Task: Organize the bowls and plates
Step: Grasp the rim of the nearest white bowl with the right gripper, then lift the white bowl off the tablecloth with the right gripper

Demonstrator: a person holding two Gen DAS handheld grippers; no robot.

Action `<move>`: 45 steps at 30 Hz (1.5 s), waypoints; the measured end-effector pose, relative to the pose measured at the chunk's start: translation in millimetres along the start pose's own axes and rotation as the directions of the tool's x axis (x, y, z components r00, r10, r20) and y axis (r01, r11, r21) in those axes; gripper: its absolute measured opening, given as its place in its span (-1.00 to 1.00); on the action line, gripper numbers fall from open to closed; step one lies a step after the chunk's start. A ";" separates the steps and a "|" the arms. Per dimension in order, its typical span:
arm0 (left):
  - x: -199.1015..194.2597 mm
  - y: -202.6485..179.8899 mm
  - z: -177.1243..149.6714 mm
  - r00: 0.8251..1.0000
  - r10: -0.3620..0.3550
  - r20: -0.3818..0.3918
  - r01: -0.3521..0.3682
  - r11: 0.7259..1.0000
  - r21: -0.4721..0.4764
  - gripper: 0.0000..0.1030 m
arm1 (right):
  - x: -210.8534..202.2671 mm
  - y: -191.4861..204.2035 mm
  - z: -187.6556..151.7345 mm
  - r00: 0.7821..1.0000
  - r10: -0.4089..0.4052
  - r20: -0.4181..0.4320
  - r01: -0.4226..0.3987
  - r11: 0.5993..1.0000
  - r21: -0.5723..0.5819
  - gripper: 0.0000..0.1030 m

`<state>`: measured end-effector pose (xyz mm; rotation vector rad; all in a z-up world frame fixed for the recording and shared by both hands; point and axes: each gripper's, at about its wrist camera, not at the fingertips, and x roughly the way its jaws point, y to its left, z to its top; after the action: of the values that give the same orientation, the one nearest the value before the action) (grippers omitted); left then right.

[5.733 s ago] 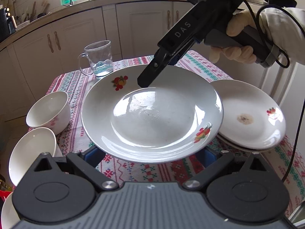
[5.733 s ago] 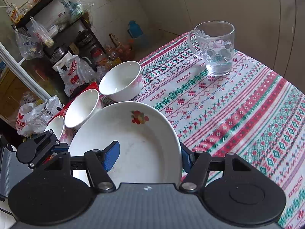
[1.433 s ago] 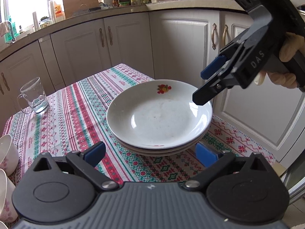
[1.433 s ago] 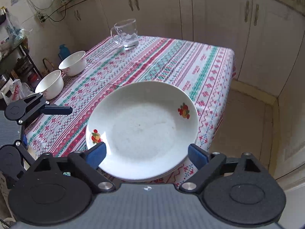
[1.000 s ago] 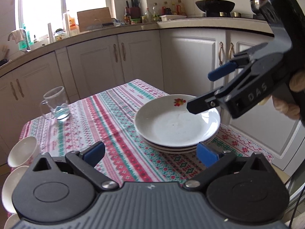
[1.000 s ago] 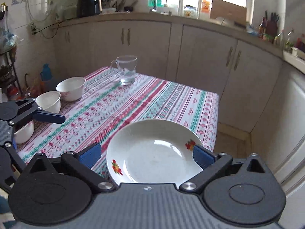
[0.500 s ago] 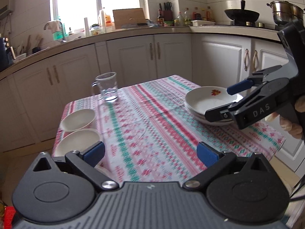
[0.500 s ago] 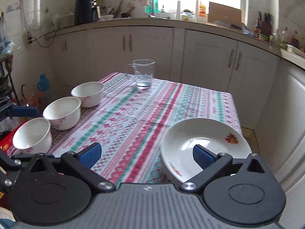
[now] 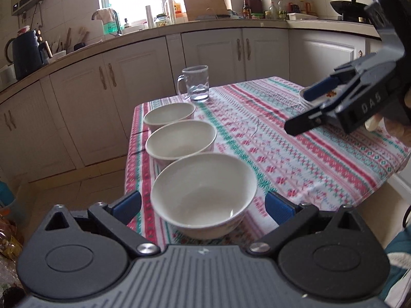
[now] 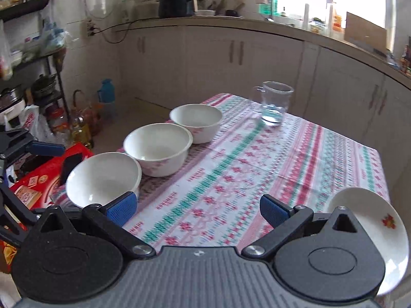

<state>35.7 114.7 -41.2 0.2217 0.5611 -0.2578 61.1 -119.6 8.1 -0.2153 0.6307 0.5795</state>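
Observation:
Three white bowls stand in a row along the table's left edge: a near bowl, a middle bowl and a far bowl. My left gripper is open, and the near bowl sits between its blue pads without being clasped. My right gripper is open over bare tablecloth, to the right of the near bowl; it hangs above the table's right side. The stacked white plates rest at the right corner, partly hidden behind the right gripper.
A glass mug holding a little water stands at the table's far end. The striped tablecloth covers the table. A red box and bottles lie on the floor left of the table. Cabinets run behind.
Both grippers have swung left, away from the plate stack and toward the bowls. The near bowl now lies between the left gripper's fingers; both grippers stay open.

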 end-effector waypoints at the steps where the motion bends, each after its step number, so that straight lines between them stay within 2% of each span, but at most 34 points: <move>1: 2.0 2.5 -3.3 1.000 -0.004 -0.006 0.004 1.000 -0.001 0.98 | 3.4 3.6 2.8 1.000 0.015 0.001 -0.015 1.000 -0.004 1.00; 14: 30.4 16.2 -18.3 0.996 -0.081 -0.047 0.081 0.997 -0.005 0.94 | 56.5 43.2 23.8 0.984 0.161 -0.079 -0.166 0.984 -0.067 0.97; 17: 32.8 17.0 -18.4 0.994 -0.098 -0.048 0.098 0.995 -0.002 0.91 | 67.2 49.3 25.0 0.976 0.195 -0.100 -0.202 0.977 -0.073 0.89; 22: 36.4 20.7 -16.8 0.992 -0.119 -0.053 0.118 0.993 -0.011 0.79 | 81.6 53.3 26.9 0.963 0.234 -0.131 -0.243 0.968 -0.061 0.64; 27: 36.7 22.7 -17.0 0.989 -0.141 -0.053 0.141 0.990 -0.012 0.71 | 90.8 53.1 26.0 0.953 0.261 -0.150 -0.270 0.962 -0.041 0.42; 33: 37.5 23.0 -16.4 0.988 -0.149 -0.050 0.149 0.989 -0.009 0.69 | 94.8 53.5 25.1 0.944 0.292 -0.156 -0.300 0.953 -0.030 0.26; 45: 35.6 16.8 -8.0 0.987 -0.145 -0.066 0.146 0.989 0.007 0.68 | 88.8 49.8 24.8 0.943 0.302 -0.140 -0.307 0.951 -0.017 0.24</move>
<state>65.8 126.3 -65.1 0.2018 0.6416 -0.3968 103.3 -30.4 -27.2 -0.1959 0.7923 0.8821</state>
